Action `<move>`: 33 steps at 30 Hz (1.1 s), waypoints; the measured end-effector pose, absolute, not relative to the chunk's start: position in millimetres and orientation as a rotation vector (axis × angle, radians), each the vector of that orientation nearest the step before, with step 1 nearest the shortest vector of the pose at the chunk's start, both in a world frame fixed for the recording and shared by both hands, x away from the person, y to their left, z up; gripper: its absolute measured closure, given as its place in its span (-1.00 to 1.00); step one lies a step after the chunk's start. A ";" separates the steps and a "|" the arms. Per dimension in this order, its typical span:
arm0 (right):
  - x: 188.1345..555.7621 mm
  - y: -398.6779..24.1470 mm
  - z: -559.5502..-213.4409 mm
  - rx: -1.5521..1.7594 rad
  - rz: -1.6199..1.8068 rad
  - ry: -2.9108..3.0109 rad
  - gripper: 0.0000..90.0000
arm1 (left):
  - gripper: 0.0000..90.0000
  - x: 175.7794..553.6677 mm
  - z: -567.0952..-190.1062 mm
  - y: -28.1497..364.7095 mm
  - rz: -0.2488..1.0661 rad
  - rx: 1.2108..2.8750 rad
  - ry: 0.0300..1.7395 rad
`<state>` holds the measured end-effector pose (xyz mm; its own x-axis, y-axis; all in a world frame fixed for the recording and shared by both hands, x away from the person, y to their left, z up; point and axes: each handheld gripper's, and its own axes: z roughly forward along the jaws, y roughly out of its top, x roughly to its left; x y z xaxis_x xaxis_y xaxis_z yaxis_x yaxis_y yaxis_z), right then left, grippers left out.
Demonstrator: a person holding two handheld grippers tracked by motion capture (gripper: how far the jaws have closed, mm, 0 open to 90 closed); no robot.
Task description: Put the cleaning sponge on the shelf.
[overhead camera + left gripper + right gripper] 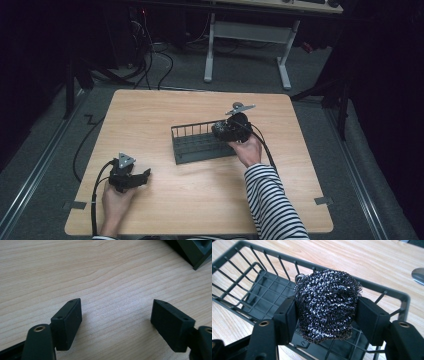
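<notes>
My right gripper (325, 315) pinches a steel wool scourer (327, 305) between its 2 jaws, above the dark wire basket (249, 293). Its springy coils could snag the basket's bars on release, I think. My left gripper (116, 323) rests wide open, holding nothing, on the table (75, 270).

The left gripper (116, 322) (jaws spread wide) hovers over the bare wooden table (75, 272).

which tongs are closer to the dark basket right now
Right. The right tongs hang over the basket, at its right end, clamped on a steel wool scrubber. The left tongs sit open over bare table, off the basket's near-left corner.
</notes>
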<state>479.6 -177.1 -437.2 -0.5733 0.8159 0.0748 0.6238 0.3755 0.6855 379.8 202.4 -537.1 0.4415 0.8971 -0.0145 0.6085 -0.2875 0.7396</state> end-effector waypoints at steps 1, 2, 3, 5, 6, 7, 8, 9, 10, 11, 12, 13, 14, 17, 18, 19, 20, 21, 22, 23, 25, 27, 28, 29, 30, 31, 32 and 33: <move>480.1 -176.6 -438.4 1.279 0.993 2.365 -0.18 | -0.43 379.8 -537.1 202.4 0.540 2.010 1.260; 481.1 -176.5 -439.6 1.275 0.990 2.370 -0.19 | -0.43 379.9 -537.1 202.4 0.539 2.010 1.260; 482.6 -176.0 -441.8 1.283 0.982 2.375 -0.21 | -0.43 379.9 -537.1 202.5 0.539 2.010 1.261; 483.5 -176.0 -443.9 1.287 0.977 2.385 -0.24 | -0.43 379.9 -537.1 202.5 0.539 2.010 1.260; 483.6 -175.6 -445.1 1.287 0.974 2.387 -0.27 | -0.43 379.9 -537.1 202.4 0.539 2.010 1.260; 483.7 -175.5 -445.8 1.284 0.970 2.392 -0.28 | -0.43 379.9 -537.1 202.4 0.540 2.010 1.260; 483.5 -175.5 -445.9 1.278 0.969 2.392 -0.29 | -0.43 379.9 -537.1 202.4 0.540 2.010 1.260; 483.3 -175.7 -445.6 1.276 0.978 2.388 -0.31 | -0.43 379.9 -537.1 202.4 0.540 2.009 1.261; 483.3 -175.7 -445.6 1.276 0.978 2.388 -0.31 | -0.43 379.9 -537.1 202.4 0.540 2.009 1.261; 482.9 -176.0 -444.4 1.276 0.988 2.381 -0.34 | -0.43 379.9 -537.1 202.4 0.540 2.010 1.260; 481.7 -176.8 -442.0 1.275 1.002 2.377 -0.37 | -0.43 379.9 -537.1 202.4 0.539 2.010 1.260; 481.0 -177.4 -440.9 1.270 1.003 2.370 -0.38 | -0.43 379.9 -537.1 202.4 0.539 2.010 1.260; 480.2 -178.3 -439.9 1.265 1.012 2.366 -0.39 | -0.43 379.9 -537.1 202.4 0.540 2.009 1.260; 477.5 -181.5 -436.3 1.266 1.038 2.349 -0.41 | -0.43 379.9 -537.1 202.4 0.540 2.010 1.260; 477.0 -182.5 -435.3 1.263 1.047 2.345 -0.41 | -0.43 380.0 -537.1 202.4 0.540 2.010 1.260; 477.0 -182.5 -435.3 1.263 1.047 2.345 -0.41 | -0.43 380.0 -537.1 202.4 0.540 2.010 1.260; 475.6 -184.0 -433.3 1.268 1.061 2.337 -0.41 | -0.43 380.0 -537.1 202.4 0.540 2.010 1.260; 474.5 -185.6 -431.5 1.259 1.071 2.331 -0.41 | -0.43 380.0 -537.1 202.4 0.540 2.010 1.260; 472.8 -186.9 -429.5 1.258 1.081 2.323 -0.40 | -0.43 380.1 -537.1 202.3 0.540 2.010 1.259; 469.1 -190.0 -425.4 1.254 1.095 2.305 -0.39 | -0.43 380.1 -537.1 202.3 0.540 2.010 1.259; 467.5 -191.6 -423.9 1.247 1.101 2.298 -0.39 | -0.43 380.1 -537.1 202.3 0.540 2.010 1.259; 462.9 -197.1 -421.6 1.236 1.108 2.278 -0.35 | -0.43 380.2 -537.1 202.3 0.540 2.010 1.259; 462.9 -197.1 -421.6 1.236 1.108 2.278 -0.35 | -0.43 380.2 -537.1 202.3 0.540 2.010 1.259; 459.3 -203.3 -420.8 1.257 1.126 2.266 -0.34 | -0.43 380.3 -537.1 202.2 0.540 2.011 1.258; 457.9 -207.5 -421.3 1.263 1.139 2.261 -0.34 | -0.43 380.3 -537.1 202.2 0.540 2.011 1.258; 457.9 -207.5 -421.3 1.263 1.139 2.261 -0.34 | -0.43 380.3 -537.1 202.2 0.540 2.011 1.258; 455.3 -213.0 -421.5 1.273 1.133 2.258 -0.34 | -0.43 380.3 -537.1 202.2 0.540 2.010 1.258; 455.3 -213.0 -421.5 1.273 1.133 2.258 -0.34 | -0.43 380.3 -537.1 202.2 0.540 2.010 1.258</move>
